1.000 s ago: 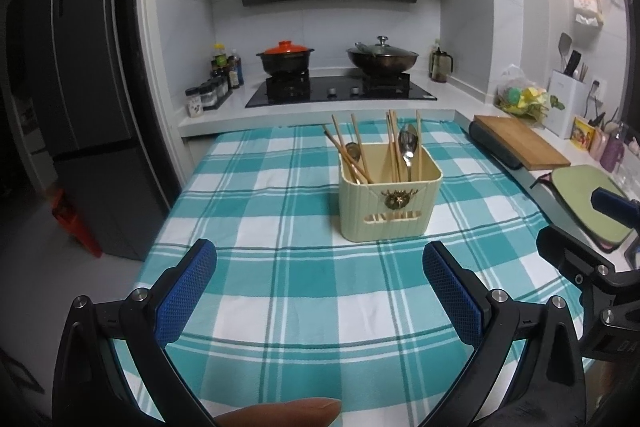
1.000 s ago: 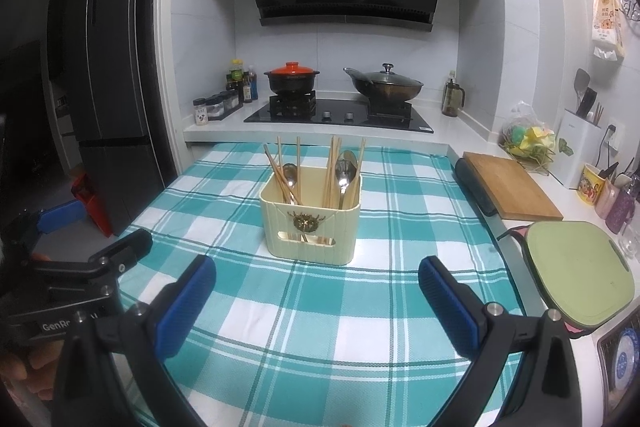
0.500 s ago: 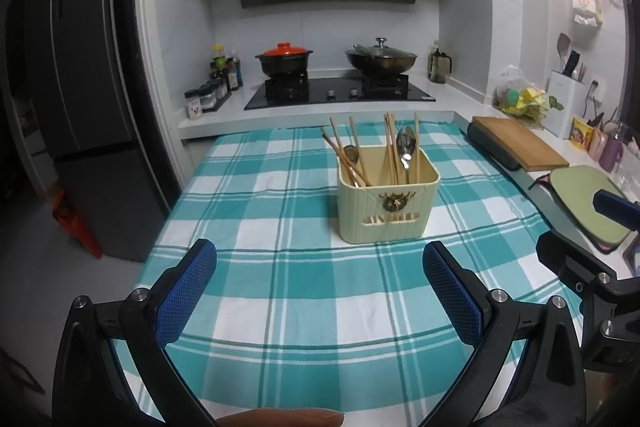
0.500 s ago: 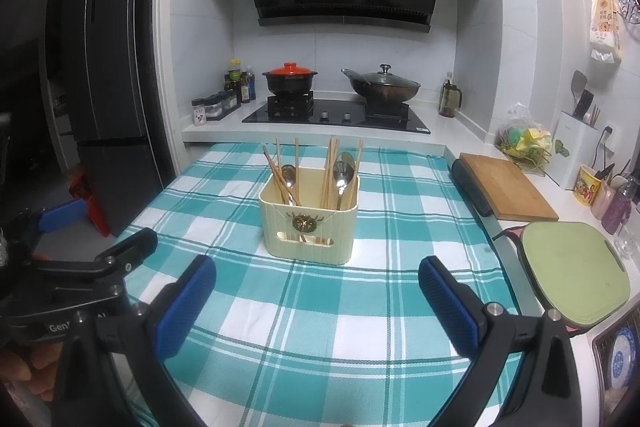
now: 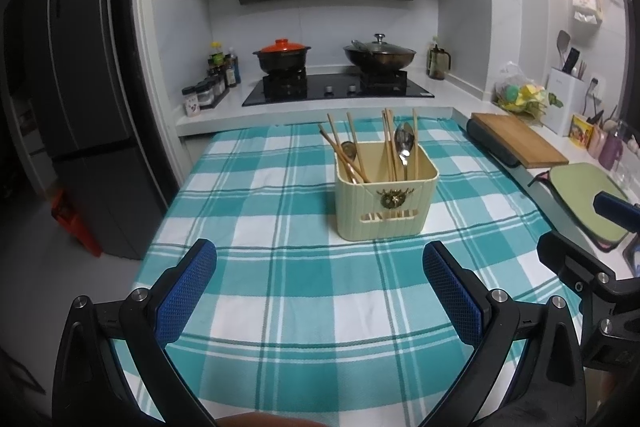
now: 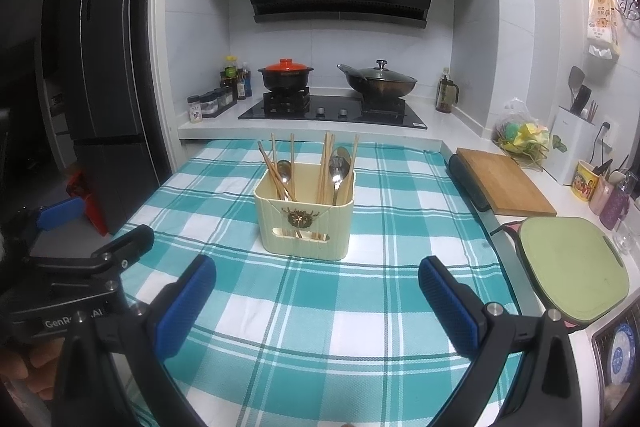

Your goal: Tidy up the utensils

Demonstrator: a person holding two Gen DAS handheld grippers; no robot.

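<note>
Your ribbed cream holder (image 5: 386, 201) of wooden chopsticks (image 5: 347, 151) and steel spoons (image 5: 404, 145) stands at twelve o'clock on the teal checked tablecloth (image 5: 280, 267). Both your left gripper (image 5: 319, 283) and right gripper (image 6: 318, 285) hang spread wide, empty. The stove (image 6: 336, 109) lies beyond.

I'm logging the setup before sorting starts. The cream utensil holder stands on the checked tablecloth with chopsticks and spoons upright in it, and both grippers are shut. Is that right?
Not quite: both grippers are open. The left wrist view shows the left gripper with its jaws wide apart and nothing between them; the right wrist view shows the right gripper likewise. The rest holds: the cream utensil holder stands on the checked tablecloth, chopsticks and spoons upright.
</note>
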